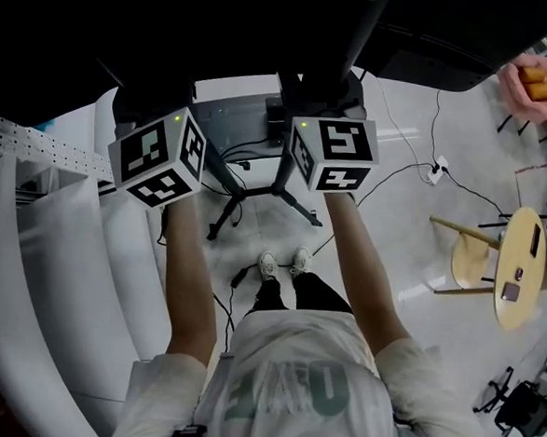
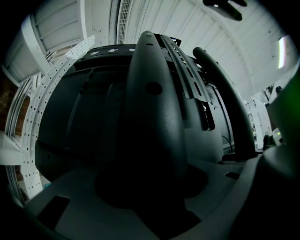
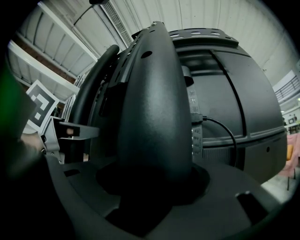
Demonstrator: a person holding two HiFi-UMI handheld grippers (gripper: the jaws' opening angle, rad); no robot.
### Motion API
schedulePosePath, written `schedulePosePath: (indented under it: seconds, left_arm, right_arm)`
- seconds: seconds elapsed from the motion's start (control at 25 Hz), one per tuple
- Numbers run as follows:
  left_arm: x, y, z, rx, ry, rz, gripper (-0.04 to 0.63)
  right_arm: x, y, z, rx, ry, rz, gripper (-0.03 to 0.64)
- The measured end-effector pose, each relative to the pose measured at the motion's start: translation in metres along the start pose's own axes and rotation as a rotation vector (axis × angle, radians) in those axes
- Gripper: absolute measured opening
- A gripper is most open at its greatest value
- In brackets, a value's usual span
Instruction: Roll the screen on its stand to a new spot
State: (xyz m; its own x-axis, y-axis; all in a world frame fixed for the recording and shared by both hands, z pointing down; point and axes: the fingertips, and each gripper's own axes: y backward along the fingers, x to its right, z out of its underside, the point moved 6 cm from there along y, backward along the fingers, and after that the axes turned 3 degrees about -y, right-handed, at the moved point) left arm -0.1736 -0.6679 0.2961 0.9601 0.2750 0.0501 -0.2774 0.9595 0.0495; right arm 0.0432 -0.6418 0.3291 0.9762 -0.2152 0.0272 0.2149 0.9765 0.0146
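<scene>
The big dark screen [image 1: 221, 32] fills the top of the head view, its back toward me. Its stand's splayed black legs [image 1: 256, 198] rest on the pale floor below. My left gripper [image 1: 156, 163] and right gripper [image 1: 334, 152] reach level under the screen's back, their jaws hidden past the marker cubes. In the left gripper view a dark rounded upright bar [image 2: 152, 117] of the mount fills the space between the jaws. The right gripper view shows the same for another upright bar [image 3: 152, 108]. The screen's back panel [image 3: 229, 103] with a plugged cable [image 3: 225, 126] lies behind it.
Cables [image 1: 388, 179] trail across the floor to a power strip [image 1: 436, 168]. A round wooden table [image 1: 518, 267] stands at the right. White curved panels [image 1: 55, 272] and a perforated rail [image 1: 36, 140] line the left. My shoes [image 1: 283, 262] stand just behind the legs.
</scene>
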Motion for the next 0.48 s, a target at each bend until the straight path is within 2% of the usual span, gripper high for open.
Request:
schedulePosePath:
  seconds: [0.48]
  left_arm:
    - [0.019, 0.065, -0.001, 0.007, -0.002, 0.026, 0.215]
  right_arm:
    - [-0.016, 0.074, 0.003, 0.039, -0.008, -0.025, 0.202]
